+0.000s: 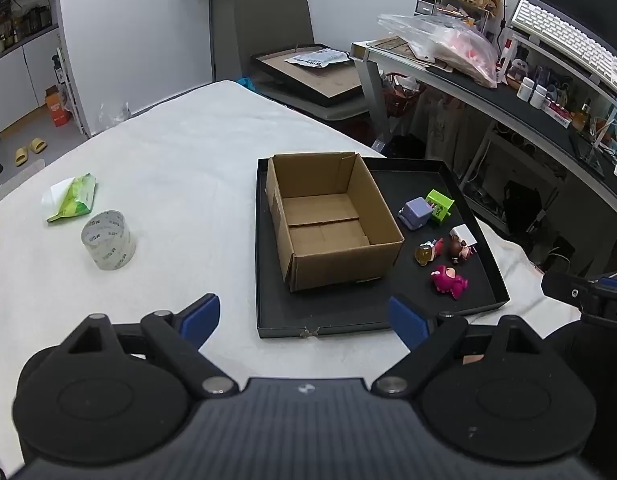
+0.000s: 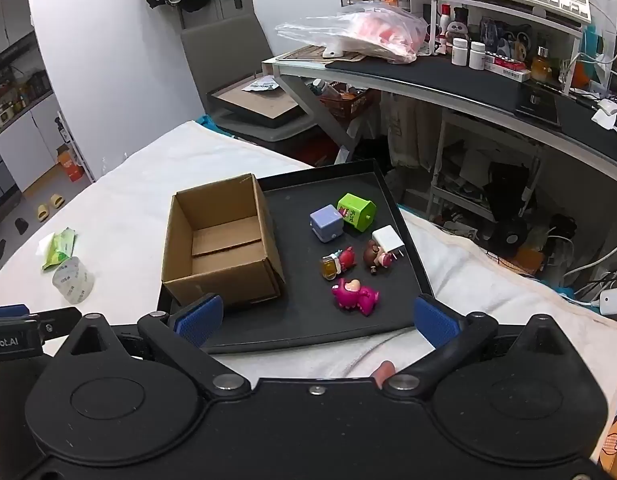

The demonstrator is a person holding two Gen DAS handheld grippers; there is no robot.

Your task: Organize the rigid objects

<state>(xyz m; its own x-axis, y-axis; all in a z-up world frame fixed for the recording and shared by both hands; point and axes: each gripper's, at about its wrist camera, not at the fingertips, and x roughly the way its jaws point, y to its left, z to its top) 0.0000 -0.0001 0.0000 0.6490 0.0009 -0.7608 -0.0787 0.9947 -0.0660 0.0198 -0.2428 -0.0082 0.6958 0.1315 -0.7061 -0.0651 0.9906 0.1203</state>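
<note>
Grippers first: left gripper [image 1: 304, 316] and right gripper [image 2: 317, 316] both spread wide, nothing between the pads. Beyond them, a black tray [image 2: 408, 256] holds a cardboard box [image 2: 220, 240] on its left, and small toy figures [image 2: 354, 290] loose beside it.

Brown cardboard box [image 1: 328, 220]; black tray [image 1: 448, 168]; purple cube [image 2: 326, 222]; green block [image 2: 356, 212]; magenta figure [image 2: 354, 296]; blue gripper pads [image 2: 198, 318].

Both wrist views angled down, sharing the black tray [image 1: 474, 168] from nearby.
</note>
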